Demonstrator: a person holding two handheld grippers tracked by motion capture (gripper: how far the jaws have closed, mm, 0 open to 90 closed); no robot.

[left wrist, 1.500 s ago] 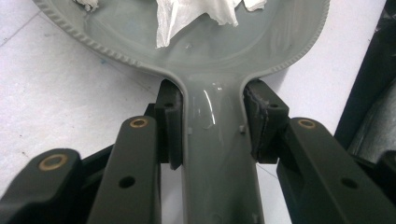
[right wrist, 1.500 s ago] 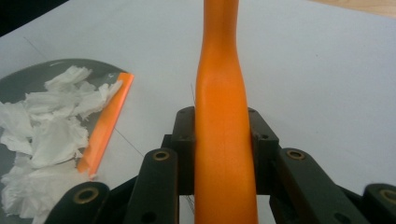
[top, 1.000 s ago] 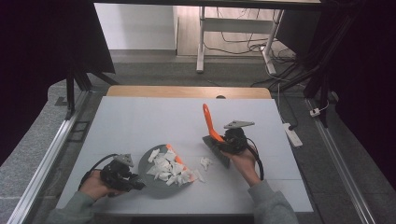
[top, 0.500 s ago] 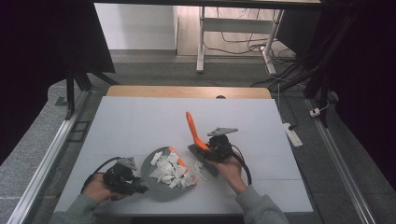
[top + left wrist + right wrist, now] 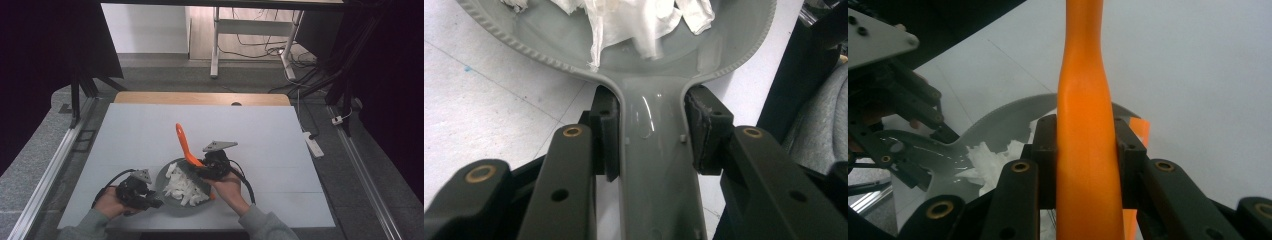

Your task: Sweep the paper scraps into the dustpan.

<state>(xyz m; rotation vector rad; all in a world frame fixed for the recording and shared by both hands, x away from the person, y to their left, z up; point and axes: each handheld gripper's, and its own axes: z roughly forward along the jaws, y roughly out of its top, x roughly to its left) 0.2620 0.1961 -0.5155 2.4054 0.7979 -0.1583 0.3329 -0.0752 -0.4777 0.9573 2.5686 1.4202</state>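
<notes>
High view, pale grey table (image 5: 150, 135), wooden far edge (image 5: 200, 98), dark curtains (image 5: 45, 60)

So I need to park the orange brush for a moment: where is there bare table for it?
The far half of the table, from the wooden edge down to the brush's orange handle, is bare, as is the strip right of the right gripper. It is crowded near the person: grey dustpan, white paper scraps, left gripper.

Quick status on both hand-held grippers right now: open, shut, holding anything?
Left hand-held gripper: shut on the grey dustpan, clamped on its handle.
Right hand-held gripper: shut on the orange brush handle, over the dustpan.
</notes>
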